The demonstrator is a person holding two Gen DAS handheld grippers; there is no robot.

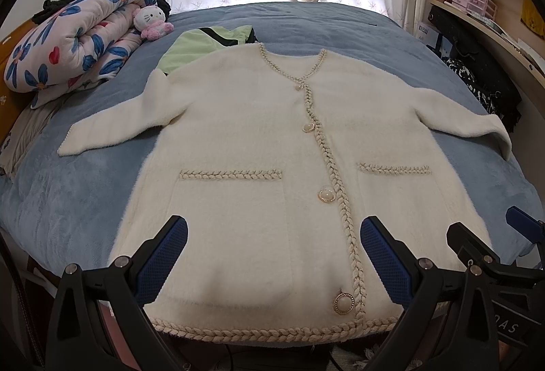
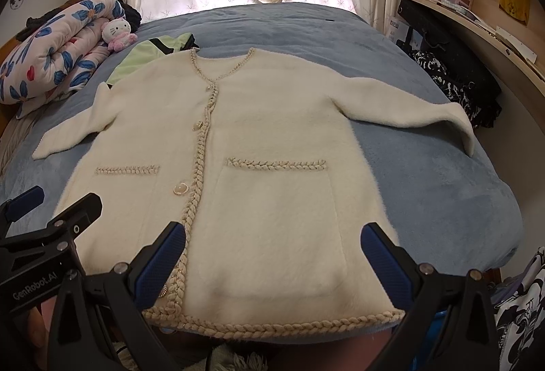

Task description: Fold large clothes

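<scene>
Braided hem (image 1: 272,333) nearest, bottom centre. Both my grippers, left gripper (image 1: 272,263) and right gripper (image 2: 272,263), spread wide, empty. Cream cardigan (image 1: 272,139) flat on blue bed (image 1: 340,27). Judge soft, bulky; grab sleeve cuffs first.

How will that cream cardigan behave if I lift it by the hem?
The cream cardigan looks soft and fluffy, so it will probably sag and drape rather than hold shape. Its sleeves lie spread out and would likely trail. The plush blue blanket may cling slightly, so expect some drag.
</scene>
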